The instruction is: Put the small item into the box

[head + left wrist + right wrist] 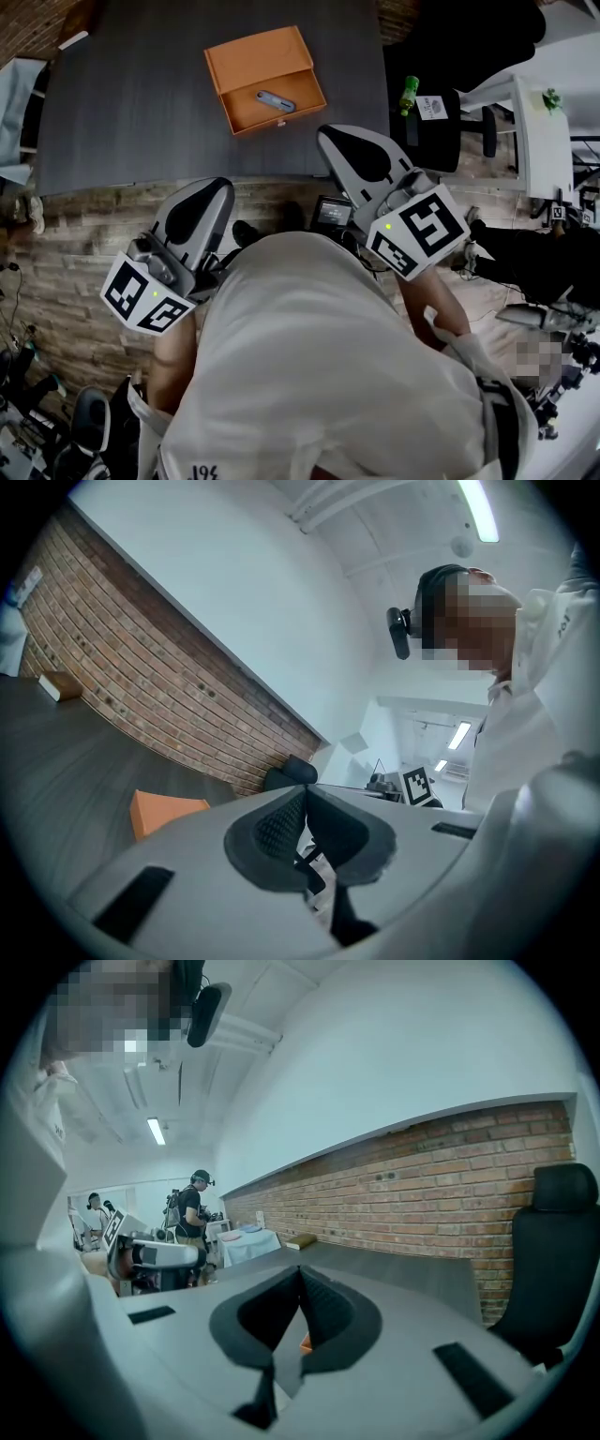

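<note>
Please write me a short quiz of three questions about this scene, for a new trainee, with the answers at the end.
1. True or false: the small grey item already lies inside the orange box.
2. Multiple choice: how do the jaws of the left gripper stand?
A) wide apart
B) together, with nothing between them
C) closed on the item
3. Fill in the missing word: the box stands on a dark ____.

Key
1. True.
2. B.
3. table.
</note>
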Motion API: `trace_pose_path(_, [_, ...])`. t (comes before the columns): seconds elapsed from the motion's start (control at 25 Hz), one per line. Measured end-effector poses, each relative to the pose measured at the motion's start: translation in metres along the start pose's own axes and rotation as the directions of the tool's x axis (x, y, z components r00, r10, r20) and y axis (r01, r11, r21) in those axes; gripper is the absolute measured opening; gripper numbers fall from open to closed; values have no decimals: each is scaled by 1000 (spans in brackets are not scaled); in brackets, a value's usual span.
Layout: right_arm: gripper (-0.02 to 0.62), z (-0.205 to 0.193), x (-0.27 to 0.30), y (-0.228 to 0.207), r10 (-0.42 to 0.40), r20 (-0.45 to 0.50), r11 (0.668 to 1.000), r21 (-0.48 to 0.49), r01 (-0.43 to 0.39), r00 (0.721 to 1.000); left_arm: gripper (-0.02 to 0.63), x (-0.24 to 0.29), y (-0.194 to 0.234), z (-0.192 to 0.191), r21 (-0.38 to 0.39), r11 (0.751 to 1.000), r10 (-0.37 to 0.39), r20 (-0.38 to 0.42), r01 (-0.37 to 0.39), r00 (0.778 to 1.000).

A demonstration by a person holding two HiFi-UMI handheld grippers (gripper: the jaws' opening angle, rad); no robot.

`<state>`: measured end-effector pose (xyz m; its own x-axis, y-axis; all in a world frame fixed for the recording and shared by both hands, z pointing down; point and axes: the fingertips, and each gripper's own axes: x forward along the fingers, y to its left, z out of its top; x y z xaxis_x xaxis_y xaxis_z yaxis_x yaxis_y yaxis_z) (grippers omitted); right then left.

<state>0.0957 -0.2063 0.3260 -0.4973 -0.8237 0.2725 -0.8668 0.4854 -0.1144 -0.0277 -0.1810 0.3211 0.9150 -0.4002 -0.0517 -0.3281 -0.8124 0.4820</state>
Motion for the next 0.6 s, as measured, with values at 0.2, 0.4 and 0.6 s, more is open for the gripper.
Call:
trace_pose_path(0.2, [12, 6, -2, 0, -1, 18, 1000, -19, 2, 1000, 12, 0, 0, -1, -2, 1000, 1, -2, -1, 1000])
trace_pose_path(0.4, [12, 6, -3, -2, -1, 18, 1000, -10, 1, 1000, 12, 0, -1, -2, -5, 1000, -1, -3, 1, 1000])
trace_pose_path(0.6, [12, 3, -2, -5, -8, 10, 1000, -4, 8, 1000, 12, 0, -1, -4, -10, 1000, -2, -7, 2, 1000])
